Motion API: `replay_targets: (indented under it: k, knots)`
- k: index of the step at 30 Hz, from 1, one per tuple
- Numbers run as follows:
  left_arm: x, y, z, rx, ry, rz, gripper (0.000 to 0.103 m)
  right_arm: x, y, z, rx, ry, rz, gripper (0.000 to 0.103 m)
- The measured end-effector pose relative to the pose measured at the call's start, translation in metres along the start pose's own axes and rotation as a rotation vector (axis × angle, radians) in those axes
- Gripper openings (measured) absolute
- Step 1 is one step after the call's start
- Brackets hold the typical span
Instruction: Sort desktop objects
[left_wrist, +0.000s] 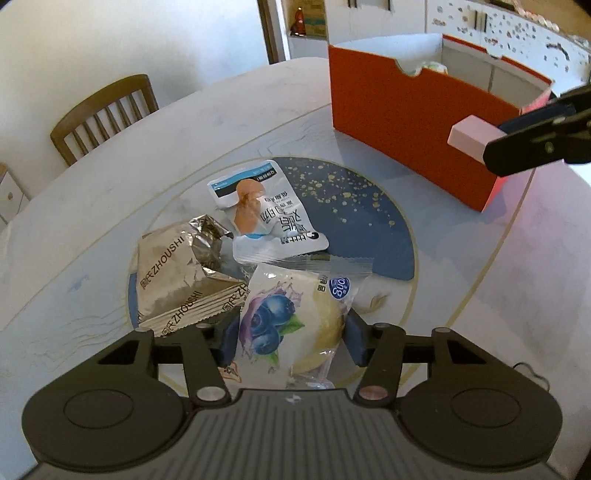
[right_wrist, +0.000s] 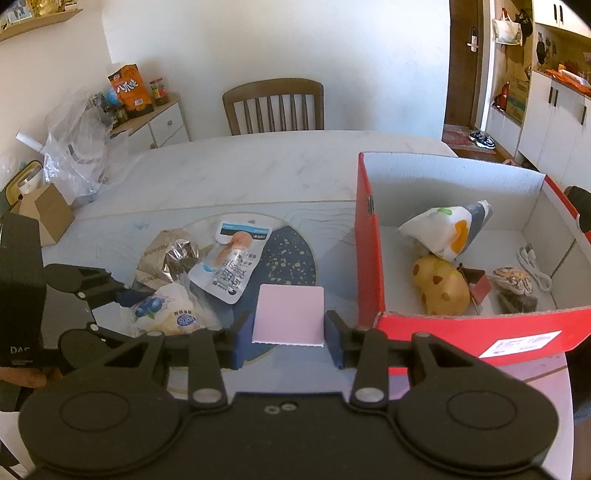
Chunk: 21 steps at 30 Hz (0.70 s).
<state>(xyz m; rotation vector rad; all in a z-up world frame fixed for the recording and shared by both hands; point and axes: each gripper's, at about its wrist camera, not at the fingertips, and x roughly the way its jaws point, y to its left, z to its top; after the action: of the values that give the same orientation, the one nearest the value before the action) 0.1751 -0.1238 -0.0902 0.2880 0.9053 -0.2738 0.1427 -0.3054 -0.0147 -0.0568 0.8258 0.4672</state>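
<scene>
Left gripper (left_wrist: 290, 338): fingers clamped on the blueberry bread packet (left_wrist: 291, 321), which lies on the tabletop (left_wrist: 110, 184) at the near edge of the blue mat (left_wrist: 354, 206). Right gripper (right_wrist: 289, 334): fingers grasping a pink pad (right_wrist: 289, 317), held above the tabletop just beside the red box (right_wrist: 369, 258). Behind the packet: silver foil pouches (left_wrist: 177, 273), then a white-blue snack pouch (left_wrist: 262, 206). Farther off, a wooden chair (left_wrist: 103, 114).

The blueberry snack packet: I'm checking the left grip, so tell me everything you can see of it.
The blueberry snack packet is a glossy plastic wrapper, printed with blueberries and a blue round logo, around a pale yellowish cake. Its crimped clear end points away from the camera. It lies on the table's blue disc, overlapping the silver packets and near the white sachet. The left gripper has its jaws closed on its sides.
</scene>
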Motion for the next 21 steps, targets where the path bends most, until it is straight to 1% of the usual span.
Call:
replay_targets:
  k: [3,7,15,21]
  knots:
    - [-0.008,-0.002,0.006,-0.015,-0.006,0.011,0.053,-0.001,-0.002,0.004,0.0,-0.007,0.006,0.04]
    - [-0.026,-0.008,0.019,-0.04,-0.033,-0.006,0.053,-0.006,-0.008,0.01,0.003,-0.019,0.015,0.04]
    - [-0.054,-0.024,0.06,-0.078,-0.105,-0.035,0.053,-0.022,-0.028,0.019,0.008,-0.049,0.026,0.04]
    - [-0.06,-0.044,0.088,-0.076,-0.132,-0.072,0.053,-0.03,-0.055,0.021,0.023,-0.06,0.008,0.04]
